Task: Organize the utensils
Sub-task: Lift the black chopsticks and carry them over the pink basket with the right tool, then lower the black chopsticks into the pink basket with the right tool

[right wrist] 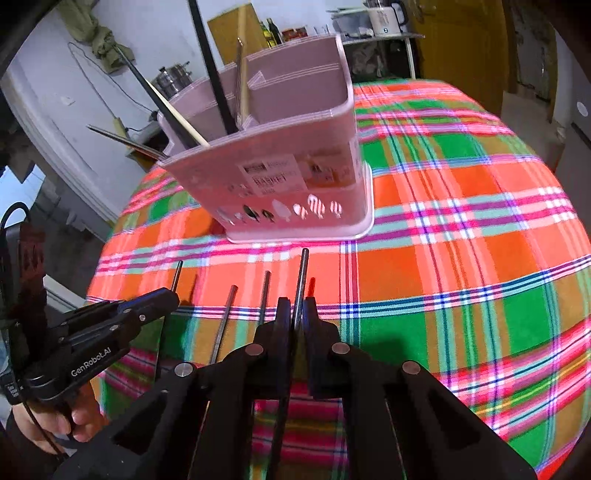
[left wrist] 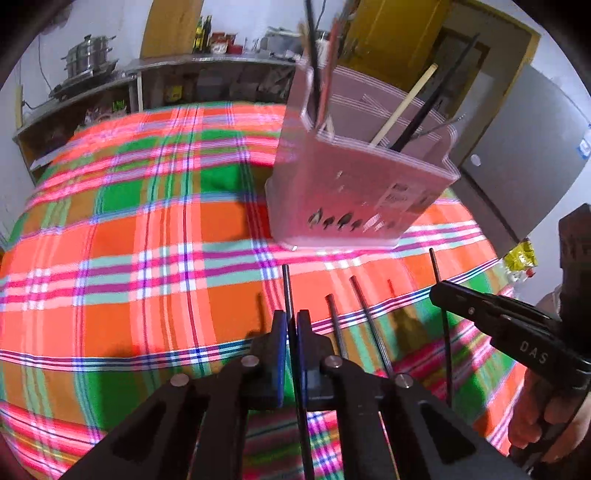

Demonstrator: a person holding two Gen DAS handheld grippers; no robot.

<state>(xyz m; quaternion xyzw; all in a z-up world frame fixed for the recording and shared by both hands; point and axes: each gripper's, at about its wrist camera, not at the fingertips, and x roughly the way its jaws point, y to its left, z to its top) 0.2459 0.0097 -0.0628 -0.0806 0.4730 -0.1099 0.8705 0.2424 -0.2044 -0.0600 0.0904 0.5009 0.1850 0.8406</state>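
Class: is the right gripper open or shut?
Shut. The right gripper clamps a dark chopstick between its fingers, tip pointing toward the pink holder.

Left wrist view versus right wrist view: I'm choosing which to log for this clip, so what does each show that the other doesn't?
Only the left wrist view shows the grey fridge and the left gripper head-on, shut on a chopstick. Only the right wrist view shows the kettle on the shelf and the right gripper head-on, shut on its own chopstick. Both show the pink basket holding chopsticks, the plaid cloth, loose chopsticks lying on it, and the steel pot.
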